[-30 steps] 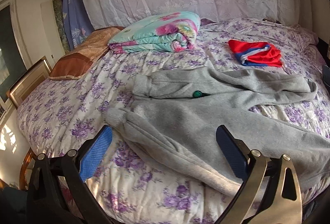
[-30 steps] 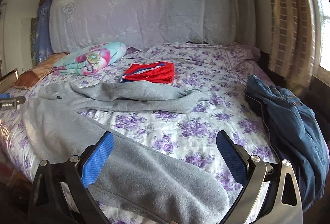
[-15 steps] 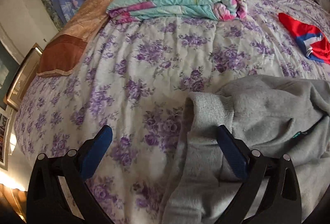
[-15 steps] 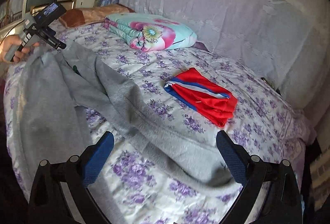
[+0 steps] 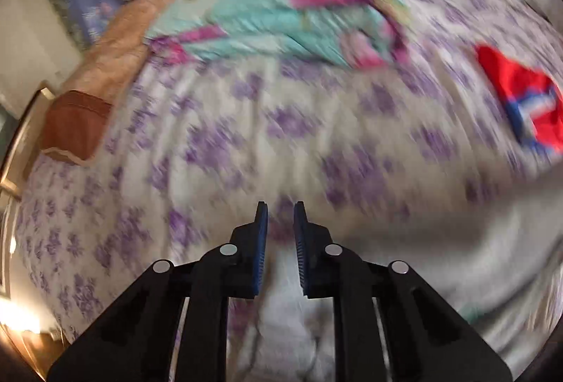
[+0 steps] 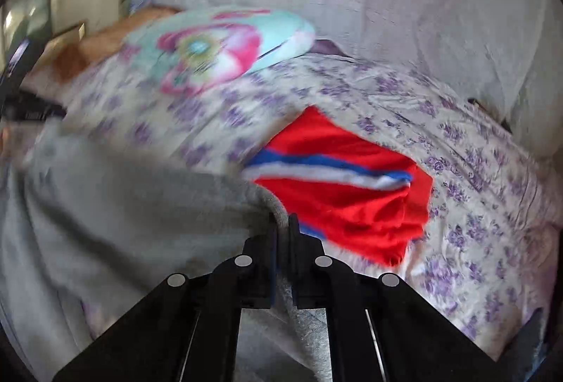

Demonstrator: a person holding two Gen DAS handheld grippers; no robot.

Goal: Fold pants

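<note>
The grey pants [image 6: 116, 202] lie on the purple-flowered bedspread [image 6: 457, 142]. My right gripper [image 6: 282, 223] is shut on an edge of the grey pants, with cloth pinched between its blue pads. My left gripper [image 5: 280, 216] is nearly closed on grey pants fabric [image 5: 281, 276] that runs between its blue pads, with more grey cloth [image 5: 492, 241] spreading to its right. Both views are blurred by motion.
A folded red, white and blue garment [image 6: 348, 185] lies just beyond the right gripper and shows at the right in the left wrist view [image 5: 527, 100]. A folded teal floral quilt [image 5: 281, 5] and a brown pillow [image 5: 91, 100] lie near the headboard.
Both grippers went from wide open to closed on the grey pants. Both cameras have moved in close over the bed and are still moving.
</note>
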